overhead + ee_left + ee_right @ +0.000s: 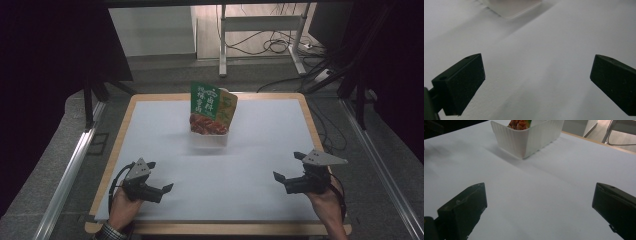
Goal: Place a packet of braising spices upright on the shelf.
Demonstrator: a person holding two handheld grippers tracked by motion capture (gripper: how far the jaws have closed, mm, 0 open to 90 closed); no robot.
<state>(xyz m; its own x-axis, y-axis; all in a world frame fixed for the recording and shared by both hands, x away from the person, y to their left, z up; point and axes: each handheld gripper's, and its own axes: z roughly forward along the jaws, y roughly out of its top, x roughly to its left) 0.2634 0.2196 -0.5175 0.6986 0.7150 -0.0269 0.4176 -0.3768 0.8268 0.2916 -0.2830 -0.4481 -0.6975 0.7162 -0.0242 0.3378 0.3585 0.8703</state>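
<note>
One green packet [212,108] is standing upright in a white ribbed bin [210,138], which is sitting near the middle of the bench's far edge, well apart from both grippers. Judging by its look, the packet is light, thin and flexible, with a glossy film that may be slippery; its free top edge, sticking up above the bin's rim, is offering the best place to pinch. The bin itself is looking stiff but light, likely sliding if nudged. Toward the near left corner, the left gripper [161,176] is resting with its jaws spread wide and holding nothing. Toward the near right corner, the right gripper [289,166] is lying equally agape and empty on the white bench [250,150].
</note>
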